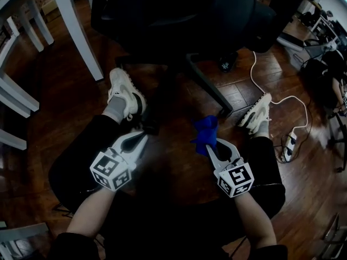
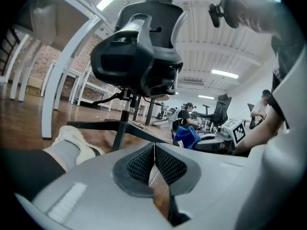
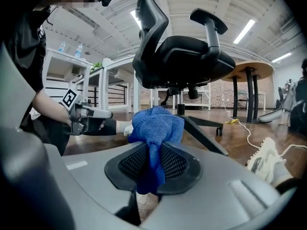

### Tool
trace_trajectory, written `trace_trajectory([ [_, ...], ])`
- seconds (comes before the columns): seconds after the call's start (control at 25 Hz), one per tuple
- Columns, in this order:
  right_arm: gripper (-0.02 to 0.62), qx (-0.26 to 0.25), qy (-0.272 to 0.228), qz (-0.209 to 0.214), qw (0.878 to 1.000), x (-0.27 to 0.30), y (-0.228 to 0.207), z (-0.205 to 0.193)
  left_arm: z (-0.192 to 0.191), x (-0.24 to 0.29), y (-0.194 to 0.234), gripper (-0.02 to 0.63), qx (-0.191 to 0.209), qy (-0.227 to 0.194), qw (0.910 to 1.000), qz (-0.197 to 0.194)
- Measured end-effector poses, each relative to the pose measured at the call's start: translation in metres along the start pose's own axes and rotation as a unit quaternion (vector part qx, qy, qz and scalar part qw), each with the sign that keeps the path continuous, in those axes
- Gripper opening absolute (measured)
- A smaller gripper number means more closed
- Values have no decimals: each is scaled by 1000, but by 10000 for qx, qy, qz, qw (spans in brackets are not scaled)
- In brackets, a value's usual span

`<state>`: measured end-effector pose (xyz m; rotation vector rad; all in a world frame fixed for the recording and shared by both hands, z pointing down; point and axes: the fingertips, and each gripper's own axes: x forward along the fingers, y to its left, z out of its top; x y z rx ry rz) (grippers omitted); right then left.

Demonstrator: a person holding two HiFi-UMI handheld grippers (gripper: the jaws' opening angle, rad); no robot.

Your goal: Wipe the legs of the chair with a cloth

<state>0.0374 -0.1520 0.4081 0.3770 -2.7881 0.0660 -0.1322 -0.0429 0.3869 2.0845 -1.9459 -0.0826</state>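
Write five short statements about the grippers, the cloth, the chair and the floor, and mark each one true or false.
1. The right gripper is shut on the blue cloth. True.
2. The left gripper holds a second cloth. False: its jaws are together with nothing between them.
3. The chair lies tipped on its side. False: it stands upright on its base.
4. A white cable runs across the wooden floor on the person's right. True.
5. The person is barefoot. False: they wear white sneakers.
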Motion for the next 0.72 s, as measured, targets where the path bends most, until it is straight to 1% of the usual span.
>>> trace_trajectory([
  [0.08,83,-104,54,9,9999,0,4,-1,2,0,2,5,-147,-46,9999,18],
  [0.16,83,-211,105,48,9997,-1,8,1,2,1,2,5,-98,-23,9999,43],
  [0.28,83,-202,113,89,9997,-1,9,2,-3,2,1,5,-3,81,10000,40],
  [0.48,83,-239,92,131,9996,-1,11,1,-9,1,3,5,-25,175,9998,54],
  [0.56,83,-235,145,151,9995,0,11,-2,-10,0,2,5,44,195,9998,70],
  [0.72,83,-229,209,200,9993,1,12,-7,-19,1,-2,5,350,338,9988,74],
])
